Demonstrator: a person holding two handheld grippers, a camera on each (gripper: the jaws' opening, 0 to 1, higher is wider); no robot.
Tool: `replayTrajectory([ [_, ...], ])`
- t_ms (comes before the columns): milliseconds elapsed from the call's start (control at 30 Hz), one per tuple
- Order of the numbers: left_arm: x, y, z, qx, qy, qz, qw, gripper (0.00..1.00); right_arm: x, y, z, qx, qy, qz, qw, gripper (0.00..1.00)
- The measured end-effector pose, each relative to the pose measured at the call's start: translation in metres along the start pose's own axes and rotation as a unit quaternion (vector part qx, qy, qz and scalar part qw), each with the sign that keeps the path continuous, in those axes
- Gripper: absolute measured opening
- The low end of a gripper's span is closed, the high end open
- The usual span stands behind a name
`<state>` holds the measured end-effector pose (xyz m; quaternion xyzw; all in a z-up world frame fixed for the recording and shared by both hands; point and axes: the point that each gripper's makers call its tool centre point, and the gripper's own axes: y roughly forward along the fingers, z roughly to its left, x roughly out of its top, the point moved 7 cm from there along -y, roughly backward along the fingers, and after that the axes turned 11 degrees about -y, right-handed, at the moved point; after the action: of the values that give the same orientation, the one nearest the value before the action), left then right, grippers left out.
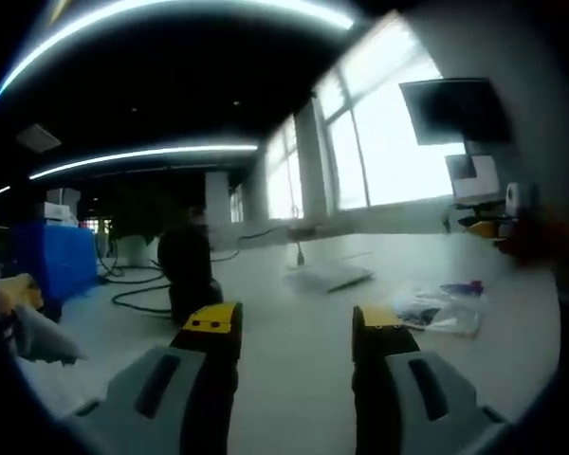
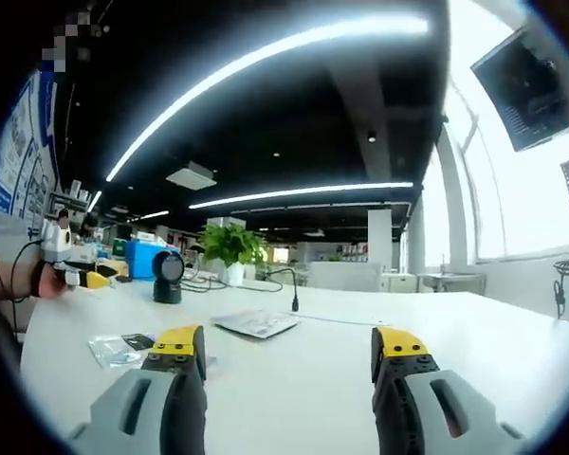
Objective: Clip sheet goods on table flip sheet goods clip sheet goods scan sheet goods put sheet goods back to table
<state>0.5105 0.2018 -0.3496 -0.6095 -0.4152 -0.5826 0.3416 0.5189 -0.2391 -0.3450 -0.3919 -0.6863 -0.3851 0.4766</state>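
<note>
Table [image 2: 294, 370] white under ceiling light strips [image 2: 266, 57]; both tongs [image 1: 294, 327] [image 2: 289, 351] apart, empty.

Potted plant [image 2: 230, 245] behind black scanner [image 2: 167, 277]; wall monitor [image 1: 452, 110] near the windows [image 1: 379, 142].

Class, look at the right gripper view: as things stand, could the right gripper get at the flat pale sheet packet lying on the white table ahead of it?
Probably yes. The right gripper is open and holds nothing, and the bare white table lies between it and the flat pale sheet packet. The thin black stalk stands beside the packet, not across the approach.
</note>
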Motion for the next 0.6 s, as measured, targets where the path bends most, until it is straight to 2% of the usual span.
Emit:
replayTrajectory([
  [167,0.002,-0.002,-0.002,-0.007,-0.007,-0.008,0.9999,0.42,-0.002,0.002,0.005,0.017,0.0,0.002,0.9998,0.65],
  [267,0.003,-0.002,-0.003,-0.018,-0.028,-0.014,0.9993,0.41,-0.004,0.003,0.011,0.03,-0.012,0.012,0.9994,0.63],
  [333,0.006,-0.004,-0.005,-0.013,-0.013,-0.024,0.9996,0.39,-0.006,0.004,0.013,0.031,-0.017,0.017,0.9992,0.6],
  [367,0.006,-0.005,-0.005,-0.013,-0.012,-0.023,0.9996,0.38,-0.006,0.004,0.013,0.027,-0.034,0.022,0.9988,0.6],
  [500,0.003,-0.003,-0.005,-0.015,-0.01,-0.012,0.9998,0.4,-0.003,0.002,0.013,0.027,-0.017,0.018,0.9993,0.6],
  [600,0.001,-0.003,-0.004,-0.009,-0.023,-0.003,0.9997,0.4,-0.002,0.001,0.014,0.025,-0.002,0.017,0.9995,0.57],
])
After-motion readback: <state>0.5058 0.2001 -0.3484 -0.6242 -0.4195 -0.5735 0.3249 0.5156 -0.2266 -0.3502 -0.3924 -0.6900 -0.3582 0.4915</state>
